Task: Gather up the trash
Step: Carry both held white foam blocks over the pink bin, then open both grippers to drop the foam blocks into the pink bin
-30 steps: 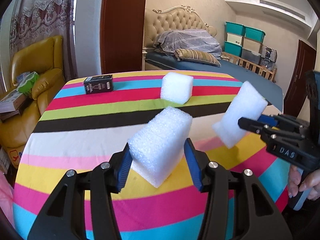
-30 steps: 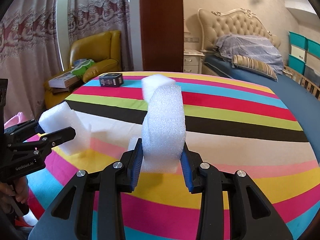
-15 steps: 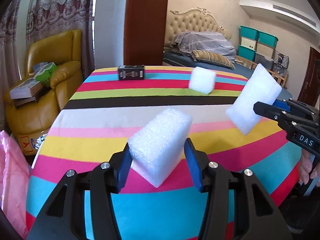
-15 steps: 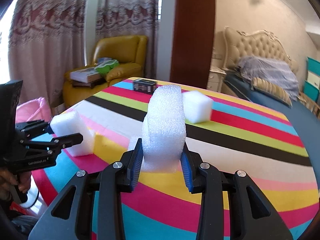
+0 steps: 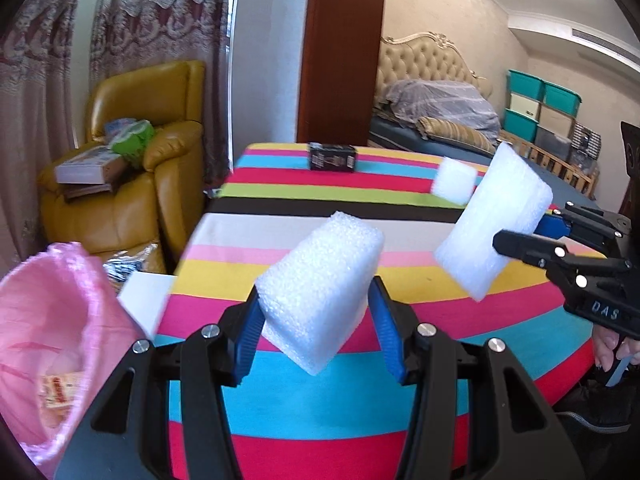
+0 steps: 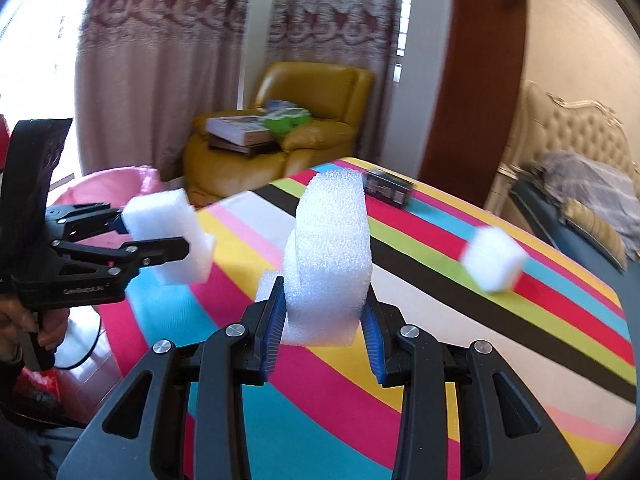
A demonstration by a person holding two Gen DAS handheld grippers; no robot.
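My left gripper (image 5: 316,320) is shut on a white foam block (image 5: 320,288), held tilted above the striped table (image 5: 320,400) near its left edge. To its right, my right gripper (image 5: 528,226) is shut on a longer white foam block (image 5: 492,232). In the right wrist view that longer foam block (image 6: 332,264) stands upright between the right gripper's (image 6: 324,320) blue pads. There the left gripper (image 6: 154,232) holds its foam block (image 6: 164,220) beside the table edge. A pink trash bag (image 5: 48,320) gapes open at lower left, also seen behind the left gripper (image 6: 104,188). A third foam cube (image 5: 454,186) lies on the table.
A black box (image 5: 332,157) sits at the table's far edge. A yellow armchair (image 5: 132,184) with books and a green packet stands beyond the bag. A white flat piece (image 5: 144,304) lies between bag and table. A bed (image 5: 440,120) and stacked bins are at the back right.
Both grippers have swung left across the table with their foam blocks, toward its left edge. The pink bag has come into the left wrist view. The grips are unchanged.
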